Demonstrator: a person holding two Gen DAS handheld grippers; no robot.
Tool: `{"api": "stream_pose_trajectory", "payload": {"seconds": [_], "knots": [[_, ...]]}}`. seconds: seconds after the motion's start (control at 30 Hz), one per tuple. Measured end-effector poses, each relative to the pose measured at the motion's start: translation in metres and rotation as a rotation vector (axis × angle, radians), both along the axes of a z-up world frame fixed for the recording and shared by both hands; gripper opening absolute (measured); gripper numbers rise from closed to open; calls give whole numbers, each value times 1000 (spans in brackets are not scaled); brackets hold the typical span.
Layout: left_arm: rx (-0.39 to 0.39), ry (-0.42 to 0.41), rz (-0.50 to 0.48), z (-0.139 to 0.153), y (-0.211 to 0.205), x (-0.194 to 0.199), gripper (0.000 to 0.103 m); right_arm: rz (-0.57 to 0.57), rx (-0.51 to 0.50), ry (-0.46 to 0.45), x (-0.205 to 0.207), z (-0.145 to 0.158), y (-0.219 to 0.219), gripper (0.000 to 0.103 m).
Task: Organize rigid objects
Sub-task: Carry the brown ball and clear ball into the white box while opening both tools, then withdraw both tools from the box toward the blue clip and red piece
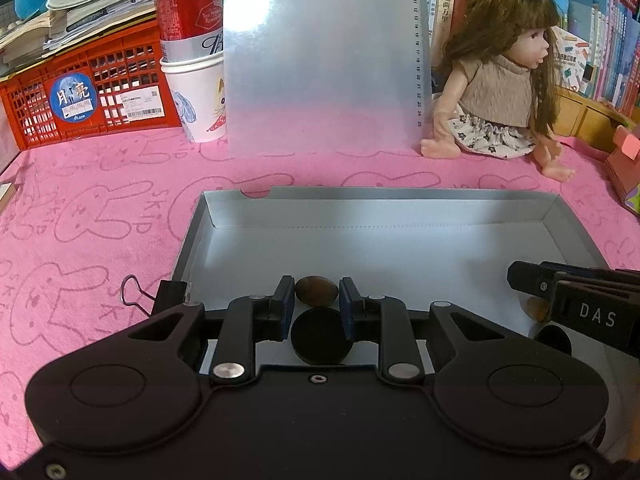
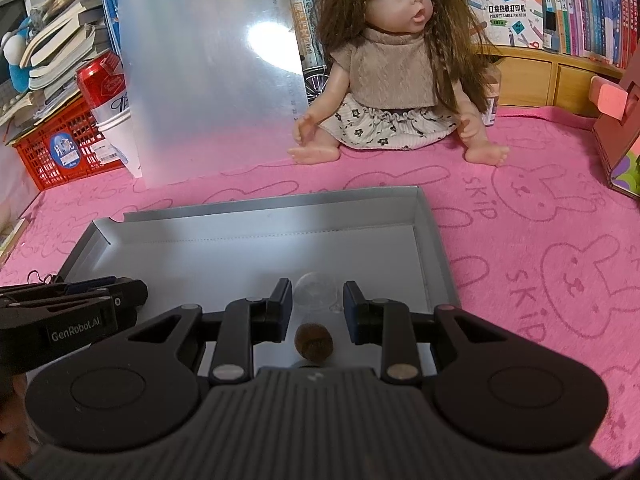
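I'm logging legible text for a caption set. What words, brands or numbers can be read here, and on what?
"DAS": side of the right tongs.
"GenRobot.AI": side of the left tongs.
"SKIP": pink rabbit-print cloth.
"POCKET LABEL PRINTER": white box behind the doll.
"Moon": round sticker on the red crate.
"10" to "25": ruler scale on the translucent board.
Book spines and can lettering: too blurred.

A nut (image 2: 313, 341) lies in the tray (image 2: 434, 236), with the doll (image 2: 394, 76) sitting behind on the cloth (image 2: 540, 240).
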State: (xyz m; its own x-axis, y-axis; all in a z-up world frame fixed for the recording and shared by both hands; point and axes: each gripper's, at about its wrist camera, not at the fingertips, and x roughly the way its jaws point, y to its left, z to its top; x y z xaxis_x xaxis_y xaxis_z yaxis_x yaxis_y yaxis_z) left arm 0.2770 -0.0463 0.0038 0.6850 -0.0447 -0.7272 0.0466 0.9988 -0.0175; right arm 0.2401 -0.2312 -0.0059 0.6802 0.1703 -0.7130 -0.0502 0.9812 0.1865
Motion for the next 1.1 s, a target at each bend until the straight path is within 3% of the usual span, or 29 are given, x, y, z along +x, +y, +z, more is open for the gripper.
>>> {"api": "stream_pose_trajectory", "payload": {"seconds": [0.27, 0.37, 0.4, 0.73, 0.97, 1.1], "knots": [[6, -4, -6, 0, -1, -1, 29, -1, 0, 1, 0, -1, 0, 36], [19, -9, -14, -1, -4, -3, 34, -6, 2, 3, -1, -1, 0, 43], [21, -9, -14, -1, -4, -3, 36, -7, 2, 2, -1, -1, 0, 50], [24, -17, -10, 3, -1, -10, 50, -26, 3, -44, -10, 7, -3, 66], [29, -75, -29, 21, 1, -29, 61, -5, -4, -116, -28, 26, -3, 76], [40, -117, -64, 32, -1, -50, 63, 29, -28, -169, -45, 39, -2, 81]]}}
